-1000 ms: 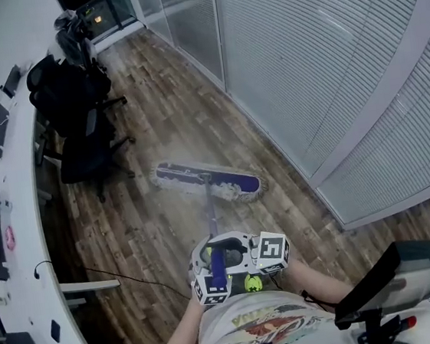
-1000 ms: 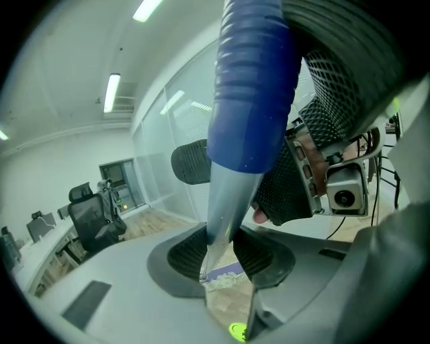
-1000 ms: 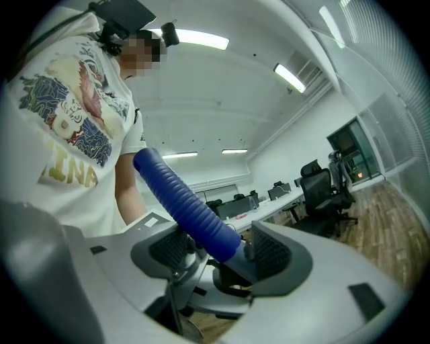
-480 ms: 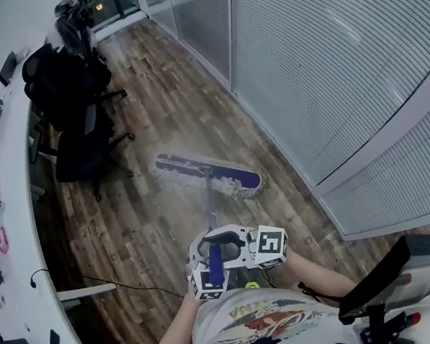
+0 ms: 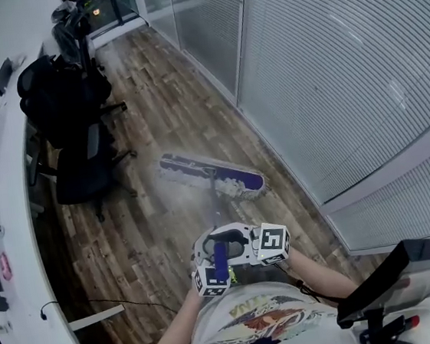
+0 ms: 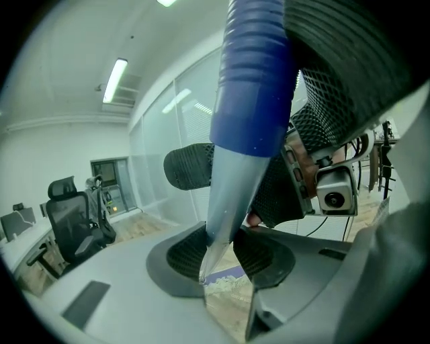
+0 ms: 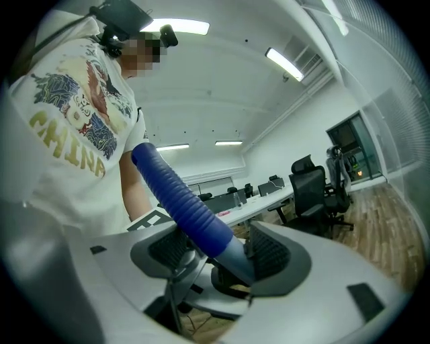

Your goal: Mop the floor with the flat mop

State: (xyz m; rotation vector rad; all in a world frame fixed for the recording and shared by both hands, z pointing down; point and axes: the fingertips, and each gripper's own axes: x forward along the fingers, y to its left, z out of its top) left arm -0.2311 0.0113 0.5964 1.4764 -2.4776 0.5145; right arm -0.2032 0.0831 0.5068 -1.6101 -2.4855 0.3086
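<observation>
Far left, head view: a curved white table [image 5: 25,251] runs down the edge. Small dark items lie on it, too small to tell. Black office chairs [image 5: 71,126] are pushed in beside it. A thin dark cable [image 5: 137,301] trails over the wooden floor [image 5: 152,97] near the table's foot.

Centre: the flat mop's head [image 5: 211,175], purple with a pale fringe, lies flat on the floor on a slant. It sits between the chairs and the partition, ahead of the person [image 5: 256,328]. Its pole [image 5: 216,204] runs back from the head to both grippers.

Left gripper [image 5: 214,269], left gripper view [image 6: 218,252]: clenched on the silver pole [image 6: 228,195] just below the blue grip [image 6: 252,80], a ribbed pad against each side.

Right gripper [image 5: 243,245], right gripper view [image 7: 222,259]: grasping the same handle where the blue grip [image 7: 178,195] meets bare metal, pads against both sides. This gripper looks back at the person's printed white shirt [image 7: 64,134]. The two grippers sit just beside each other, close to the person's chest.

Right: a glass partition with closed blinds [image 5: 342,68] fills the side, its base meeting the floor near the mop head's right end. Lower right, a dark flat panel on a stand [image 5: 393,278].
</observation>
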